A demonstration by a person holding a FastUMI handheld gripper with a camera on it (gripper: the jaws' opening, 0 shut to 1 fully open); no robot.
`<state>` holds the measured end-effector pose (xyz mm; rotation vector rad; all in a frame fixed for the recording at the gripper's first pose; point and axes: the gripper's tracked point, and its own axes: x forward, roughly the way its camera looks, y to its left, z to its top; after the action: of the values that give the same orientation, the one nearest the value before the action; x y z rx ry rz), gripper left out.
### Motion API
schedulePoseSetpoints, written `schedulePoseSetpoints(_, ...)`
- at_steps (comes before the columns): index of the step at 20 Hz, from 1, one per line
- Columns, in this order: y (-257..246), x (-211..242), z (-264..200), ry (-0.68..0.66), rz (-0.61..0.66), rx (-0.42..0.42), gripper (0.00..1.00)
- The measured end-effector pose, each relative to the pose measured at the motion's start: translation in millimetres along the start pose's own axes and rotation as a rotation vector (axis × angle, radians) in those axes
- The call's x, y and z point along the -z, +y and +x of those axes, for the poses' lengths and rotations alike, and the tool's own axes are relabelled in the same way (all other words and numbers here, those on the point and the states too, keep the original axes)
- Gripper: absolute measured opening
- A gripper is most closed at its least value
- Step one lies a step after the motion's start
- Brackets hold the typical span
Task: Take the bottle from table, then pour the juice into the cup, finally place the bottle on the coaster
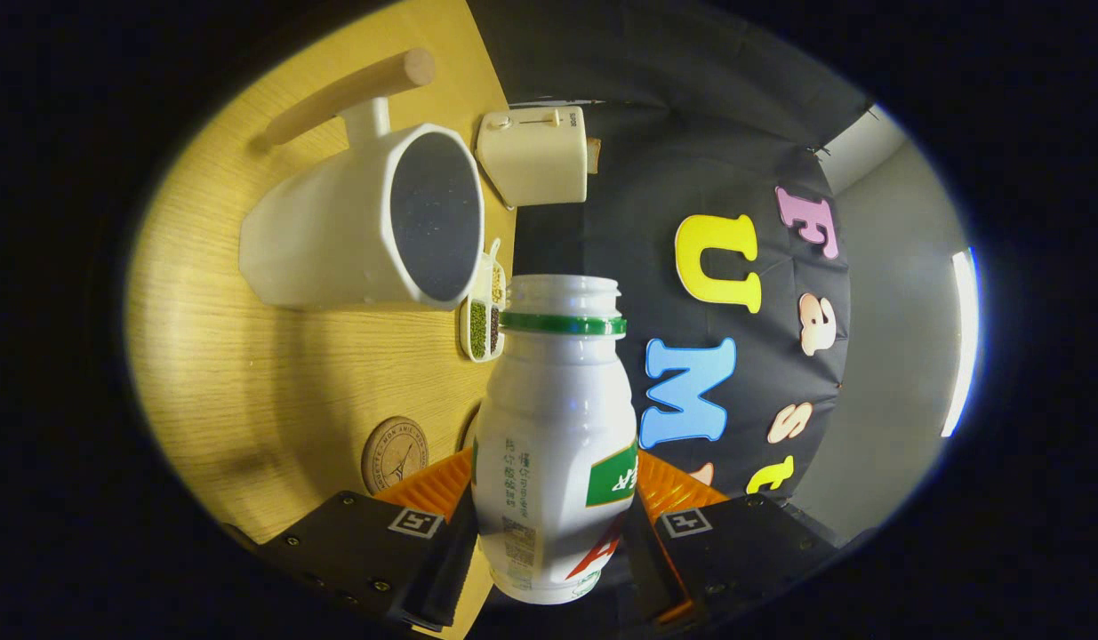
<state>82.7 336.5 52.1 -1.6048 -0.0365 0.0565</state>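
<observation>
I've got the gripper (553,524) clamped on the uncapped bottle (553,427), lower centre, rolled sideways. Pitcher-style cup (353,231) sits upper left; pour looks underway/near. Coaster (394,454) drop still left, lower left.

— What sort of place is pictured?
— A staged recording booth: black cloth wall (620,222) behind a wooden table (273,391), a toaster (535,153) at the table's far edge.

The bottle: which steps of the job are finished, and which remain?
Done: the bottle is off the table, clamped between the gripper fingers. In hand: it is uncapped and tilted, mouth near the white cup; no juice visible flowing. Left: finish pouring, then stand the bottle on the round coaster, which is bare.
</observation>
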Motion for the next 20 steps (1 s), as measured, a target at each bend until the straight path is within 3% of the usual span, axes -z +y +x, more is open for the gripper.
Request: schedulePoseSetpoints(20, -19.0, -9.8, 4.2, -0.008, -0.165, 0.062, 0.74)
